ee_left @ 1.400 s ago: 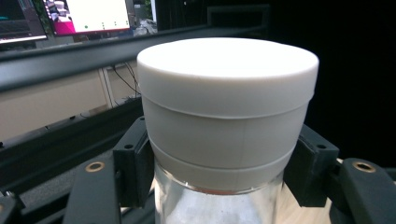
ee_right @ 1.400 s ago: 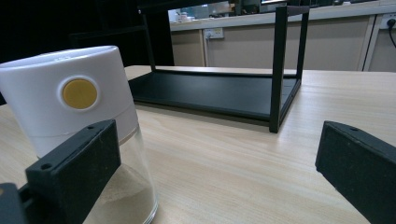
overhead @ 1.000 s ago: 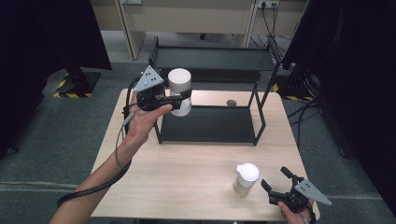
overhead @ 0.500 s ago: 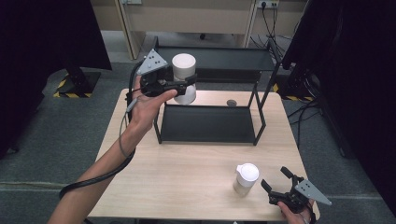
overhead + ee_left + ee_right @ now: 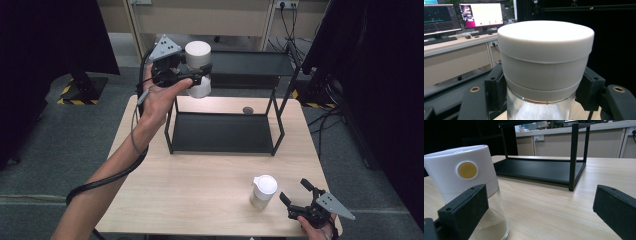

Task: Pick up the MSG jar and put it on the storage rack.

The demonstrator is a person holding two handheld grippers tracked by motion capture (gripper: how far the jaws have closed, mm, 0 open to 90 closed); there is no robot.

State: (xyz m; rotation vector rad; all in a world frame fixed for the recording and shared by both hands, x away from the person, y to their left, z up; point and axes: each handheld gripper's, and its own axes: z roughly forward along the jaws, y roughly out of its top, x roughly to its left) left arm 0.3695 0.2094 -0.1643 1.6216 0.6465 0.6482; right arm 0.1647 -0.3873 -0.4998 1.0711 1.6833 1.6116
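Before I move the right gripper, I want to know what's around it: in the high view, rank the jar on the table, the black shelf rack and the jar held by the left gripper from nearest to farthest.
1. Jar on the table: just left of the right gripper.
2. Black shelf rack: mid-table, farther back.
3. Held jar: raised at the far left, clamped in the left gripper.

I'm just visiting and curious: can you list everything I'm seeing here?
Jar with white lid: one, clear glass, held up in the air beside the shelf's top left corner.
Jar with white cap and yellow dot: one, clear, sandy powder inside, standing on the table near the front right.
Shelf rack: one, black, two levels, on the table's far half.
Small round thing: one, grey, on the table behind the rack.
Table: one, light wood.
Left tongs: black, shut on the white-lidded jar.
Right tongs: black, open, beside the yellow-dot jar.
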